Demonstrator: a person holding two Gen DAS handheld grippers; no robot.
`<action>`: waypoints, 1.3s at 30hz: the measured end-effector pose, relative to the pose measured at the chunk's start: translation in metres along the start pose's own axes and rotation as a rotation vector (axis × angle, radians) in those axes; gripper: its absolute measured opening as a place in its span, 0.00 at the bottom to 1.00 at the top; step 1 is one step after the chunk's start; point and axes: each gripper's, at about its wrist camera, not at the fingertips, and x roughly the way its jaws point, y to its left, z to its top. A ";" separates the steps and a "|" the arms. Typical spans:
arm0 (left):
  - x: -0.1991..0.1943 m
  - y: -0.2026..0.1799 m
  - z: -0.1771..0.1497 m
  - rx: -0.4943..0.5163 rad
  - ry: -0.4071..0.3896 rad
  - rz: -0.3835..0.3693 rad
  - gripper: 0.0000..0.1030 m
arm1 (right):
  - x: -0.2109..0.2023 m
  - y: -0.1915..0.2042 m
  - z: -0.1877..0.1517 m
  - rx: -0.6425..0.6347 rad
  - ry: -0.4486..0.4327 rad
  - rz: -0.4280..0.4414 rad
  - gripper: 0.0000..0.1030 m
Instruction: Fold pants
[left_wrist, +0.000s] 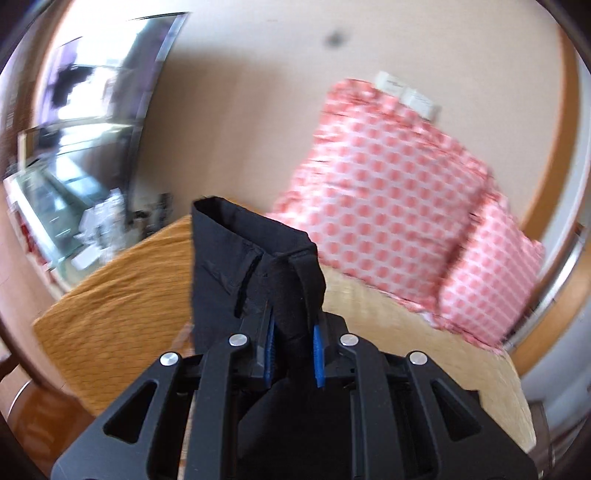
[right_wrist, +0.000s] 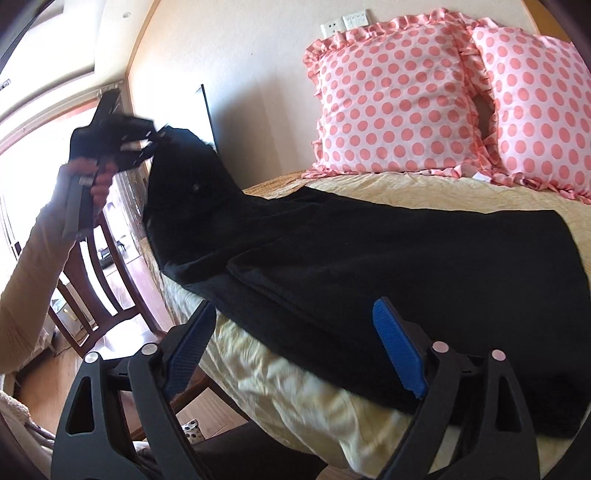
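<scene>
No writing I can read anywhere. The black pants (right_wrist: 369, 258) lie across the yellow bedspread (right_wrist: 295, 387) mid-frame, one end lifted at upper left. My left gripper (left_wrist: 293, 354) is clamped on that black fabric. My right gripper (right_wrist: 295, 354) stands wide apart, empty. Only the right view shows the hand (right_wrist: 86, 177); polka-dot pillows (right_wrist: 395, 99) sit upper right.

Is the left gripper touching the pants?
Touching. In the left wrist view the left gripper is shut on a fold of the black pants, both blue pads pressing the cloth.
</scene>
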 end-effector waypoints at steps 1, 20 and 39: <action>0.003 -0.019 0.000 0.020 0.011 -0.038 0.15 | -0.008 -0.001 -0.003 0.005 -0.007 -0.006 0.94; 0.098 -0.269 -0.151 0.288 0.455 -0.525 0.15 | -0.103 -0.053 -0.044 0.184 -0.054 -0.259 0.95; 0.079 -0.279 -0.234 0.405 0.494 -0.613 0.27 | -0.142 -0.074 -0.043 0.213 -0.140 -0.398 0.95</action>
